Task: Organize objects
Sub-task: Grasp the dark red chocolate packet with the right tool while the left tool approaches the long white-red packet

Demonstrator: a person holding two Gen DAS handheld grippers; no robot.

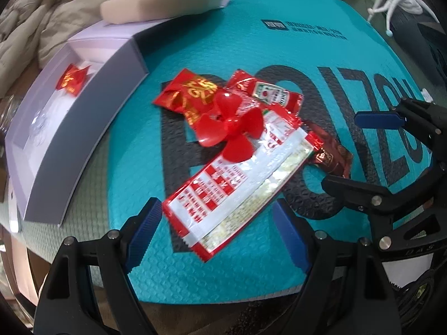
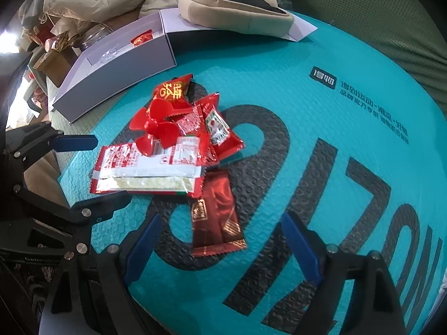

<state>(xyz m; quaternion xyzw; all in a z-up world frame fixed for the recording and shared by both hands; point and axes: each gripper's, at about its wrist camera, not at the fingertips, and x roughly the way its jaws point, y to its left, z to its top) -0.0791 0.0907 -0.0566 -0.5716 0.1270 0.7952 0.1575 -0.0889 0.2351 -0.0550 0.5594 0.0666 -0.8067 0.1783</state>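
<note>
Left wrist view: the long red-and-white packet (image 1: 237,192) lies between the spread fingers of the left gripper (image 1: 216,240), its near end level with the tips and nothing pinched yet. Just ahead of the fingers a red propeller (image 1: 232,128) rests on the packet's far end, with a ketchup sachet (image 1: 268,93) and a red-gold candy (image 1: 185,95) beyond it, all overlapping in one heap on the teal mat (image 1: 349,61). Off to the left of the fingers stands the open grey box (image 1: 83,139), one red candy (image 1: 71,79) already inside. In the right wrist view, the right gripper (image 2: 220,251) also has its fingers wide apart, with the dark red sachet (image 2: 218,215) between the tips. The risk, as I judge it, is the overlap: lifting the long packet would likely tip the propeller off or drag the sachets along, and a thin flat wrapper can slide out of the pads. The two grippers sit close together and could knock each other.
</note>
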